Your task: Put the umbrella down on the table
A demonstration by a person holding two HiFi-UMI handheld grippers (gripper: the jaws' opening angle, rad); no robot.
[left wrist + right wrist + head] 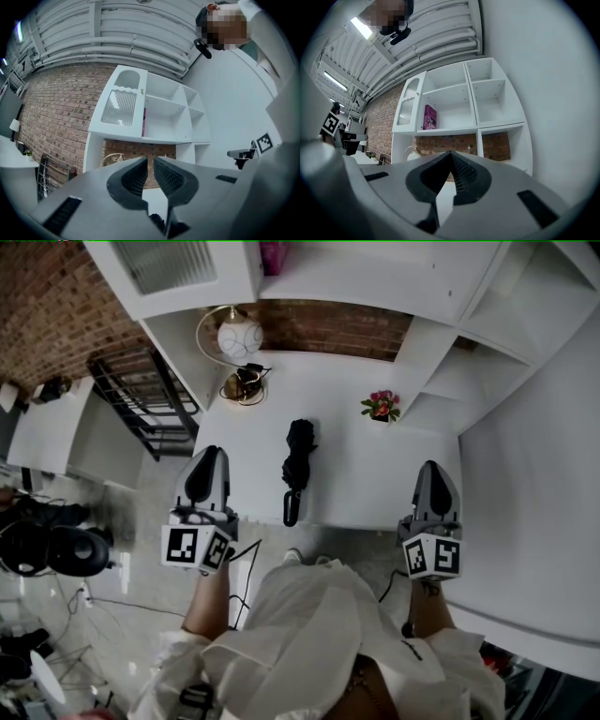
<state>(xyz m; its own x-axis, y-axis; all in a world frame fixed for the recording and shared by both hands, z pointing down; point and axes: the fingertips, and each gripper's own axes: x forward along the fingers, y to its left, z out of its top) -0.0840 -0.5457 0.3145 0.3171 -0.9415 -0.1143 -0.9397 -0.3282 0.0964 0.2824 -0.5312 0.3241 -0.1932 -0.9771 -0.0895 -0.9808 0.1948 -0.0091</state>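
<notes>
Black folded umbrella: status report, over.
Left hand-held gripper barely apart, right hand-held gripper shut, both empty. Black folded umbrella lying on white table. Nothing obstructing.

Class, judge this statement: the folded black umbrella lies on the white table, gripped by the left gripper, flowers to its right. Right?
Wrong in one respect: the umbrella lies on the table, flowers to its right, but the left gripper does not grip it. The head view shows that gripper apart from it, at the table's near edge.

brick wall point(47, 306) | white shelving point(459, 103) (one pink book point(430, 117)) | globe lamp point(240, 337) | grey floor point(150, 512)
</notes>
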